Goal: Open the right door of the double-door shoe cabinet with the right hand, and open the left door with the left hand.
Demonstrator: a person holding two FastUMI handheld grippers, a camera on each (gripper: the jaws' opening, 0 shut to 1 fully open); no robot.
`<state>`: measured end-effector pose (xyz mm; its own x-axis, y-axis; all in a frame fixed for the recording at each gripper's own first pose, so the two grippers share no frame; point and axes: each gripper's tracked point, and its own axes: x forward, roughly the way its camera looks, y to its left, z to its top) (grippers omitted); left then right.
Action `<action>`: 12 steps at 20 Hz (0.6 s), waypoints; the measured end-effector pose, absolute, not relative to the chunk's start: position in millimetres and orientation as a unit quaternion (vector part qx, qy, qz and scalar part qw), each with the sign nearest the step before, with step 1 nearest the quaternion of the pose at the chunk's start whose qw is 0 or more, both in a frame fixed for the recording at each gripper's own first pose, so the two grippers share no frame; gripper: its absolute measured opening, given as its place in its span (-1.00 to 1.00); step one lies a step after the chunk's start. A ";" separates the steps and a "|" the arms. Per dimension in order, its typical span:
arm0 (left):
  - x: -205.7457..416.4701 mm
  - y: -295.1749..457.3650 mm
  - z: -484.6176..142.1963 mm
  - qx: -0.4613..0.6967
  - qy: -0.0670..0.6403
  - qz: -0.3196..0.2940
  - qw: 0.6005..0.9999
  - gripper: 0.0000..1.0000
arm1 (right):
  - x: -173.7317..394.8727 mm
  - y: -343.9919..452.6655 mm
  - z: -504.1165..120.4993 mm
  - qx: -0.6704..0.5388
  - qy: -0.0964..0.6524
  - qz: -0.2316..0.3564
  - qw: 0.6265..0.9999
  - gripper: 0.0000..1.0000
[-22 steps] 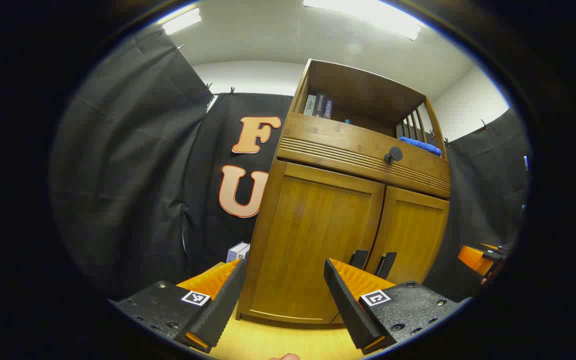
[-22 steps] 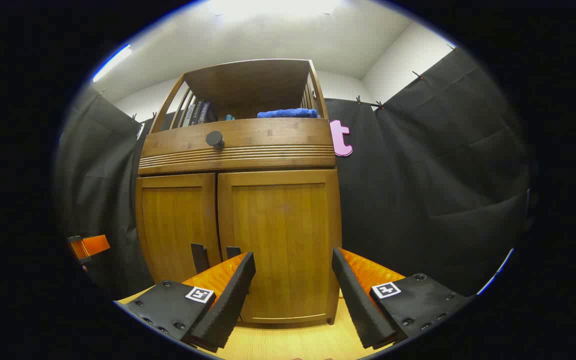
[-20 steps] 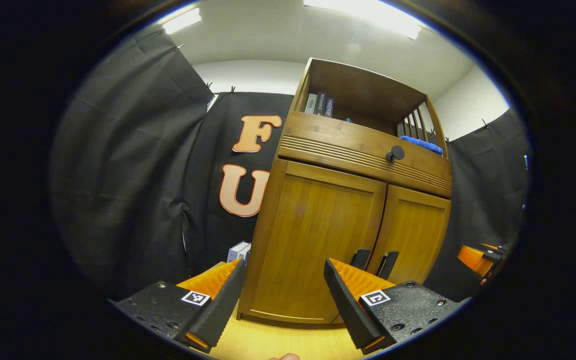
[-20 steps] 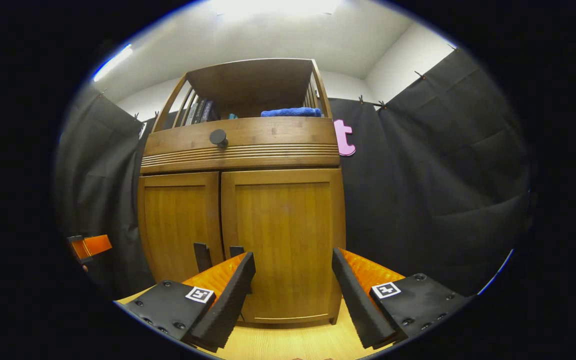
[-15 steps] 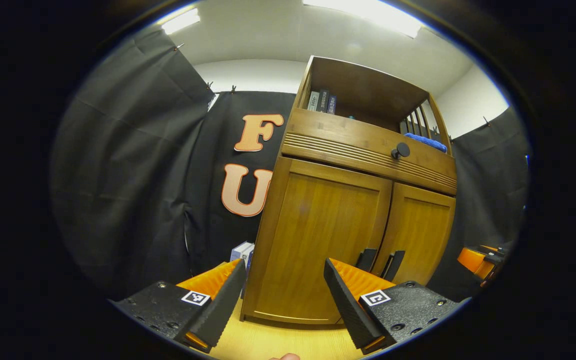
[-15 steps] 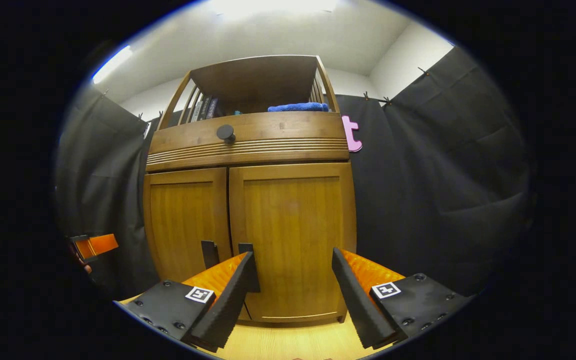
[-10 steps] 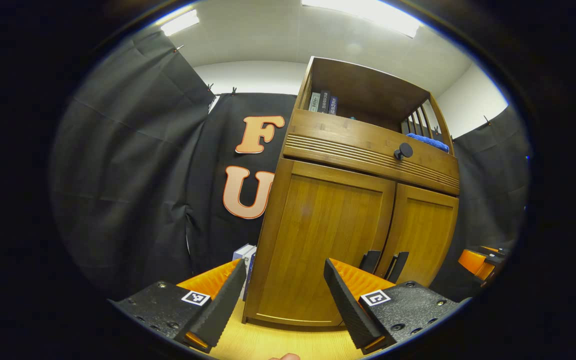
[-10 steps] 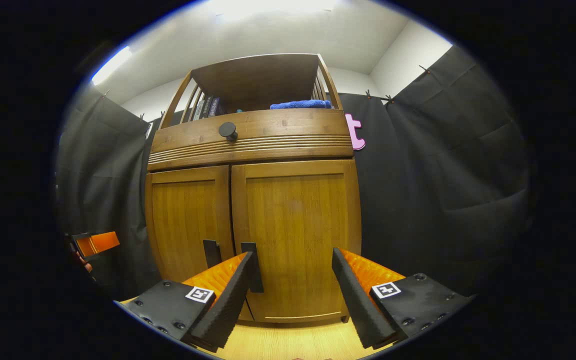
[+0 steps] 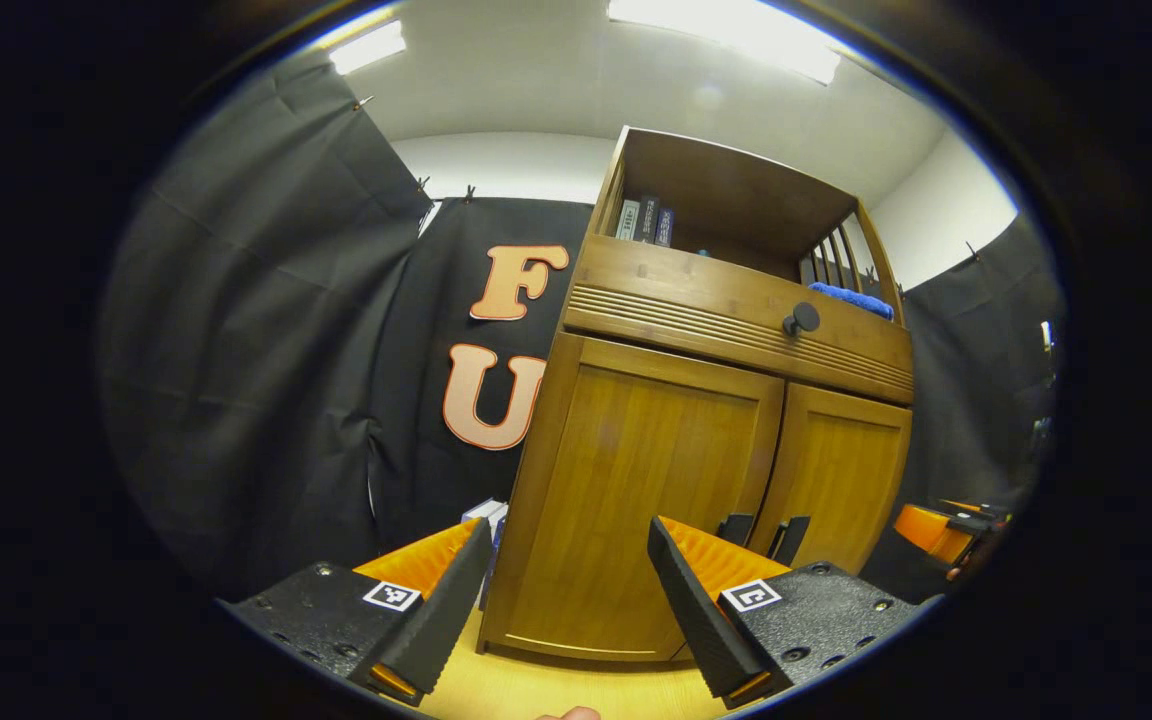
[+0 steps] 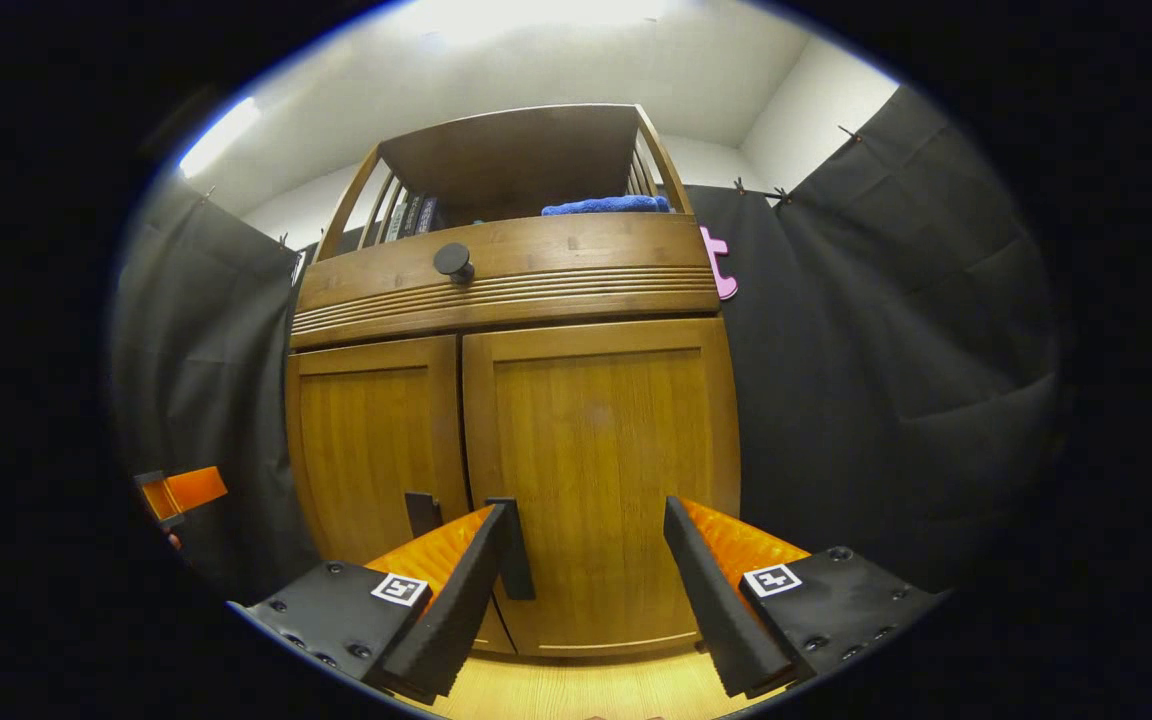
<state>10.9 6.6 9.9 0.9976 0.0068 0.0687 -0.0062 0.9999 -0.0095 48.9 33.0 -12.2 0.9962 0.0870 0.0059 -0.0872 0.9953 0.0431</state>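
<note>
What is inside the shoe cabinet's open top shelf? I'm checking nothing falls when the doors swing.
The top shelf holds upright books and a folded blue towel. Both doors are shut, so the space behind them is hidden.

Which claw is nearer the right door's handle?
Right. The right claw is open in front of the right door, its handle just behind one finger. The left claw faces the left door, handles beyond.

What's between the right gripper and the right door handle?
Nothing visible. The right gripper is open and short of the closed right door; its handle sits just behind the left fingertip, with only bare door front ahead.
</note>
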 end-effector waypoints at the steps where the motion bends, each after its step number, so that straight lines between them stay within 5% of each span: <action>1: 9.9 7.9 13.0 -0.003 -0.039 0.004 0.999 0.82 | 57.7 38.9 -12.2 0.025 -0.001 0.051 0.998 0.84; 2: 8.2 10.3 13.9 0.001 -0.041 0.007 0.999 0.82 | 66.1 46.5 -13.4 0.031 0.000 0.060 0.998 0.99; 12: -1.5 26.6 12.7 0.038 -0.039 0.043 0.998 0.89 | 138.7 104.2 -91.7 0.048 0.089 0.111 0.989 0.99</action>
